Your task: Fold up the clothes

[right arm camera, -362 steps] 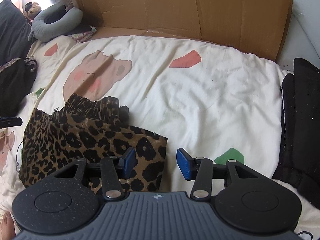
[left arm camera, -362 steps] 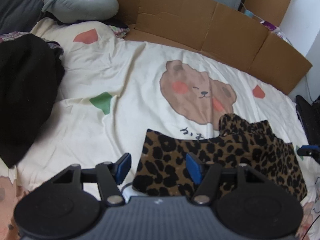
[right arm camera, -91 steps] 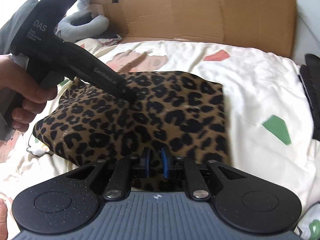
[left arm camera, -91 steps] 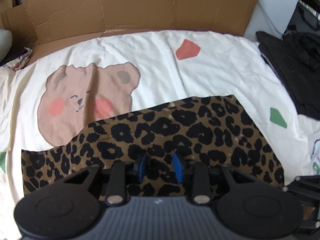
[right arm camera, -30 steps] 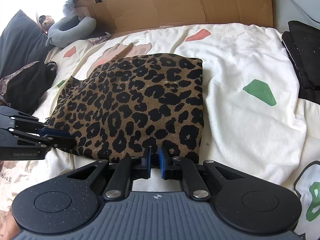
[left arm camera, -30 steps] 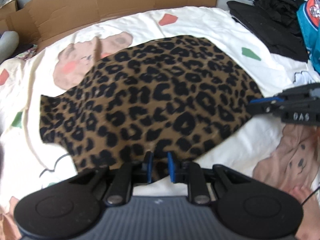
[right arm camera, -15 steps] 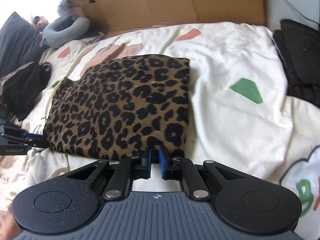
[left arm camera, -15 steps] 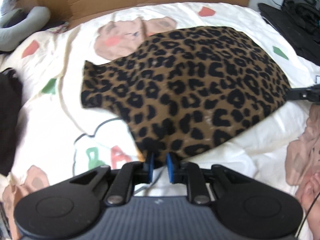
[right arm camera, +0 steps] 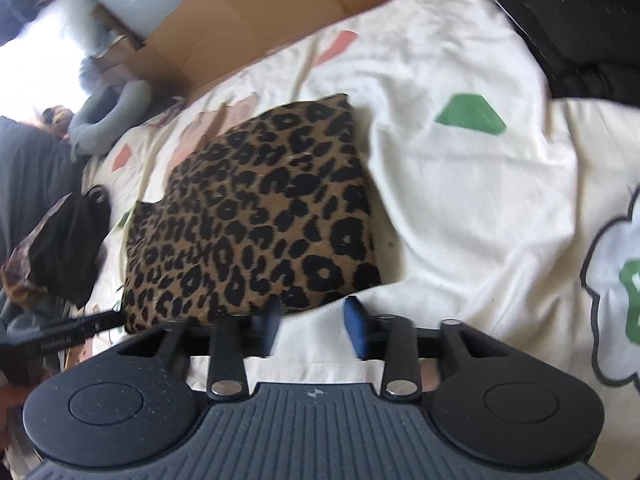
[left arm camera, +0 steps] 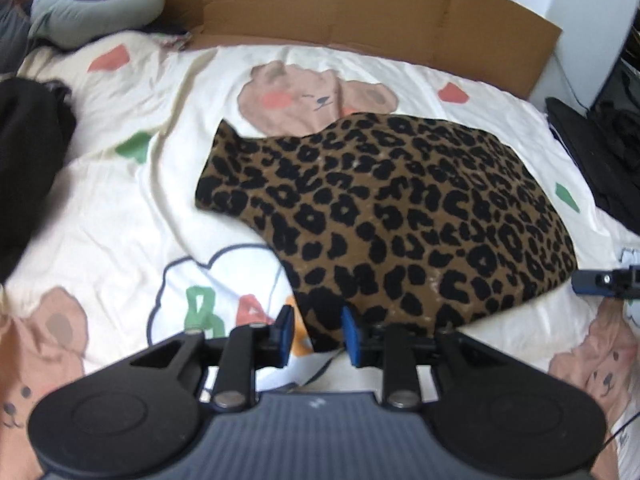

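The folded leopard-print garment lies mid-frame on the bed. The left gripper has just parted its jaws, the corner loose between them; the right gripper has just spread its jaws, empty.

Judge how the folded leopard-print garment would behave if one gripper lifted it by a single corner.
The leopard-print garment would probably droop and unfold: it is soft knit, mounded over the rumpled bed cover. It looks light for its bulk. Pushed, it would likely bunch rather than slide.
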`<state>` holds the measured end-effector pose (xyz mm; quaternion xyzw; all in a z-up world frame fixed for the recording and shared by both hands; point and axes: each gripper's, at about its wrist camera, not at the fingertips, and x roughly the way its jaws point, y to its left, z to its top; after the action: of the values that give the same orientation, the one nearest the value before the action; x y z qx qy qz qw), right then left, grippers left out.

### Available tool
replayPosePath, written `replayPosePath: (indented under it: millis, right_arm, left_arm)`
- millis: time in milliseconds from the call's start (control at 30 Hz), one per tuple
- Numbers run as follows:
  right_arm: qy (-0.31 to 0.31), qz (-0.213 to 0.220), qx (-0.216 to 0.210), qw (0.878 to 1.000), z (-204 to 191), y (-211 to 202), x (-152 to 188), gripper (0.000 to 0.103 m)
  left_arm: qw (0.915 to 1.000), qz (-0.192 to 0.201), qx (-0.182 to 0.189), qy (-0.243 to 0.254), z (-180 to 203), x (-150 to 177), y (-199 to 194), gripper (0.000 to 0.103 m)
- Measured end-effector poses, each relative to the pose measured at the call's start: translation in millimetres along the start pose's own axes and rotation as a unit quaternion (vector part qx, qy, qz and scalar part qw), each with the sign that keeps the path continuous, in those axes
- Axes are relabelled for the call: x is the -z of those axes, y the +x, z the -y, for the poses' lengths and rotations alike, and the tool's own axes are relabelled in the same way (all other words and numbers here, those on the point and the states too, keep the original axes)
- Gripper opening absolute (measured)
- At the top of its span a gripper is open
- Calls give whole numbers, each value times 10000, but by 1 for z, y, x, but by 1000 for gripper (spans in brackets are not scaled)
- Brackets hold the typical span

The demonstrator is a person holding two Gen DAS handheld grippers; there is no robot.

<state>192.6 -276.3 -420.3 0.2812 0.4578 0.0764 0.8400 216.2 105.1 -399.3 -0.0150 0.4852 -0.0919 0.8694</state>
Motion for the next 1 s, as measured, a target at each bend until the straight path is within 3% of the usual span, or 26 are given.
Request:
replayPosePath:
  millis: [167, 367, 400, 433, 567, 733, 900, 1000]
  right_arm:
    - [457, 24, -186, 9988, 8, 8, -1, 44]
    - [1389, 96, -484, 9891, 28, 22, -3, 41]
    - [1507, 108, -518, 9872, 30, 24, -3, 39]
    - [1626, 120, -552, 9851, 33, 26, -4, 26]
    - [1722, 213, -638, 9828, 31, 25, -6, 15]
    - [1819, 379, -832, 9791, 31, 15, -5, 14]
    - [2152, 221, -844, 9727, 41, 26, -3, 27]
    - [2378, 247, -989, 9659, 47, 35, 2, 27]
  left_arm:
    - [9995, 47, 118, -278, -10, 4, 4, 36]
    - [9970, 199, 452, -602, -14, 8, 4, 40]
    - [9966, 212, 490, -628, -14, 8, 4, 41]
    - [9965, 178, 488, -654, -14, 8, 6, 41]
    - [9957, 42, 482, -795, -14, 8, 14, 39]
    - [9945, -36, 590, -869, -14, 11, 16, 37]
    - [9914, -67, 634, -1139, -19, 14, 19, 37]
    - [9907, -109, 711, -1153, -19, 11, 24, 37]
